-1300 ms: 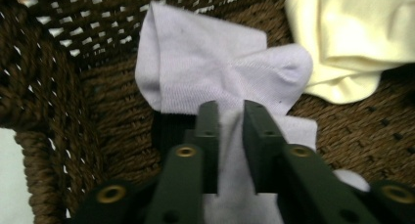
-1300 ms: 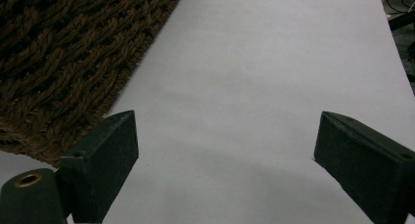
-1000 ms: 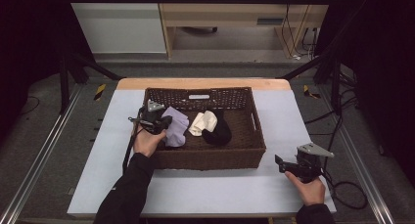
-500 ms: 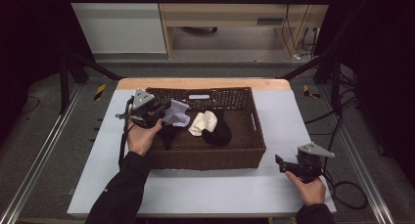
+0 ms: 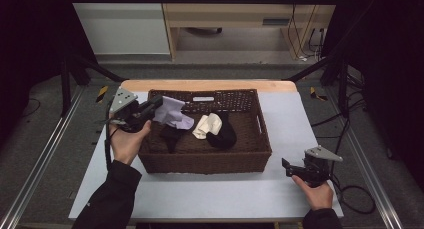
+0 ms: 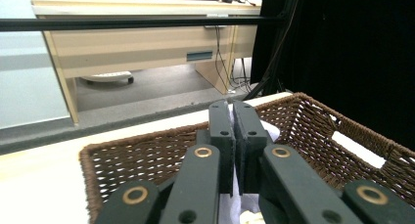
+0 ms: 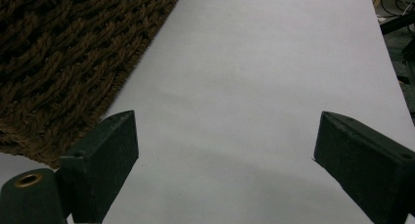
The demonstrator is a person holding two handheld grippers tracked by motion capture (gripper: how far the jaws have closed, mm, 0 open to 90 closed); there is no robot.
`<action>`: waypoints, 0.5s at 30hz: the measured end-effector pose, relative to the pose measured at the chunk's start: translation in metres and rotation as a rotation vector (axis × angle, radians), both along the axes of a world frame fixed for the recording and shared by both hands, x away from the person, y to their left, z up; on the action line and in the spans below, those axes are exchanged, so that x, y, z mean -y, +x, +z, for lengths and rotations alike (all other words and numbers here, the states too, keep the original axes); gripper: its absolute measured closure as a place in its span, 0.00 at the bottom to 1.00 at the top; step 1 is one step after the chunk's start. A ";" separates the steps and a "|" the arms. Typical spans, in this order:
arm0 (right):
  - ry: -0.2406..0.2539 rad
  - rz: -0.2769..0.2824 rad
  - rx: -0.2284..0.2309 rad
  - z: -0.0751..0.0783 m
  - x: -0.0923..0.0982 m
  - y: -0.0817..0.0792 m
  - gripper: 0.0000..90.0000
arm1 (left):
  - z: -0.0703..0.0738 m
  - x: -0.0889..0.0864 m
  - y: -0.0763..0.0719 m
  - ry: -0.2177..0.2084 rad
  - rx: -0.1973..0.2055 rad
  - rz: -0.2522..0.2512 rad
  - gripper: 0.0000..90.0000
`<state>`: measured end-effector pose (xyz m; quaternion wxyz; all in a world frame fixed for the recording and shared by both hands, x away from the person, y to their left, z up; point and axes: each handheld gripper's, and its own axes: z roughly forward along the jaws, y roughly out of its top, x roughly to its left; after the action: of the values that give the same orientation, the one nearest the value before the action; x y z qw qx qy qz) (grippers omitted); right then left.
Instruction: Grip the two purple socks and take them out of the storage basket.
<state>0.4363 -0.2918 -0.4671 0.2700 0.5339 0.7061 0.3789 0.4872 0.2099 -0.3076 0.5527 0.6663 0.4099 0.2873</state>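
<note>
The left gripper is raised over the far left corner of the brown wicker basket, its fingers clamped on a lavender cloth that hangs above the basket interior. A cream cloth and a black cloth lie inside the basket. The right gripper rests on the desk at the near right, just beside the basket, with its fingers apart.

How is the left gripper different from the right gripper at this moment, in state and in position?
The left gripper has its fingers shut on a pale lilac cloth; the right gripper has its fingers wide open and holds nothing.
The left gripper is raised over the left end of the wicker basket; the right gripper is low over the white table, outside the basket's right front corner.
Both are black, and a hand holds each.
</note>
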 end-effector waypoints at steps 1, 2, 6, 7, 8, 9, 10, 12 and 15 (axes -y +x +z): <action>0.001 -0.002 0.000 0.000 0.000 0.000 0.11 | 0.001 -0.002 -0.002 -0.002 0.003 0.002 0.97; 0.001 -0.002 0.001 0.000 0.000 0.000 0.11 | 0.003 -0.006 -0.004 -0.008 0.006 0.005 0.97; 0.003 -0.005 0.000 0.001 0.000 -0.001 0.11 | 0.008 -0.021 -0.014 -0.021 0.018 0.023 0.97; 0.002 -0.004 0.001 0.001 0.000 -0.001 0.11 | 0.009 -0.026 -0.017 -0.018 0.020 0.029 0.97; 0.002 -0.004 0.001 0.001 0.000 -0.001 0.11 | 0.009 -0.030 -0.019 -0.018 0.023 0.038 0.97; 0.002 -0.003 0.001 0.001 0.000 -0.001 0.11 | 0.010 -0.036 -0.021 -0.021 0.025 0.049 0.97; 0.007 -0.003 -0.001 0.001 0.000 -0.001 0.11 | 0.010 -0.040 -0.023 -0.026 0.025 0.056 0.97; 0.006 -0.004 0.000 0.001 0.000 -0.001 0.11 | 0.011 -0.052 -0.027 -0.037 0.026 0.079 0.97; 0.000 -0.005 0.002 0.001 0.000 -0.001 0.11 | 0.010 -0.066 -0.032 -0.045 0.026 0.105 0.97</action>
<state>0.4350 -0.2921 -0.4665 0.2714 0.5352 0.7046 0.3788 0.4552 0.2763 -0.2971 0.5569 0.6274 0.4436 0.3153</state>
